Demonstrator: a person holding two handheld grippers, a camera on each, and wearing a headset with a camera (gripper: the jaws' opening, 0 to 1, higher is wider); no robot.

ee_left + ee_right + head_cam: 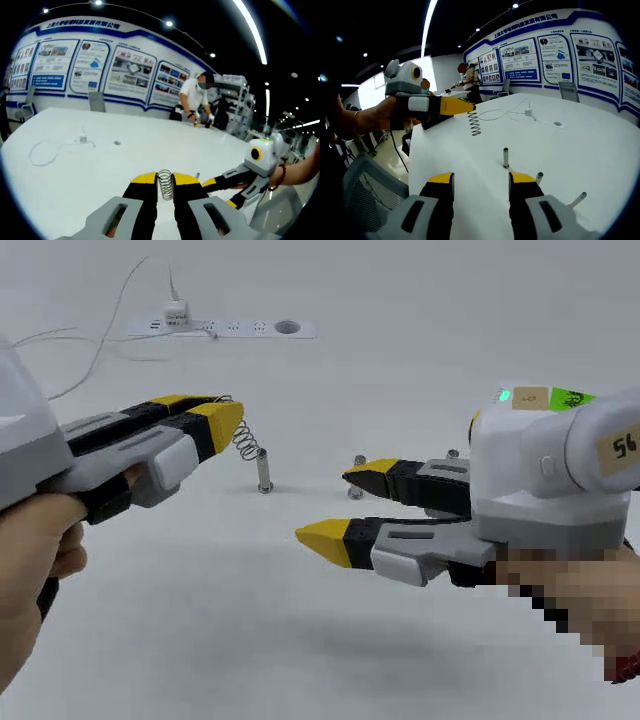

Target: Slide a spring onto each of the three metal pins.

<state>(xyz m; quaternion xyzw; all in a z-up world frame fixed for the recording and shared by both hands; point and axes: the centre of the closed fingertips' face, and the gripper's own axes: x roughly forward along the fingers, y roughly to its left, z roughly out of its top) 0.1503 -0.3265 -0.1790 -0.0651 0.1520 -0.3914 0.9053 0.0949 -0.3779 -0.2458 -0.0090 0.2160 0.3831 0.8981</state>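
Spring (247,440) clamped in left gripper (228,412), seemingly just above upright pin (264,472); right gripper (322,505) spread wide.

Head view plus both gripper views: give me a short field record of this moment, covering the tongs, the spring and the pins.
left tongs: shut on spring, which hangs from the tips
right tongs: open, empty, close to the pins
nearest pin: upright on white table, bare; spring's lower end near its top
second pin: bare
third pin: bare
springs fitted: none
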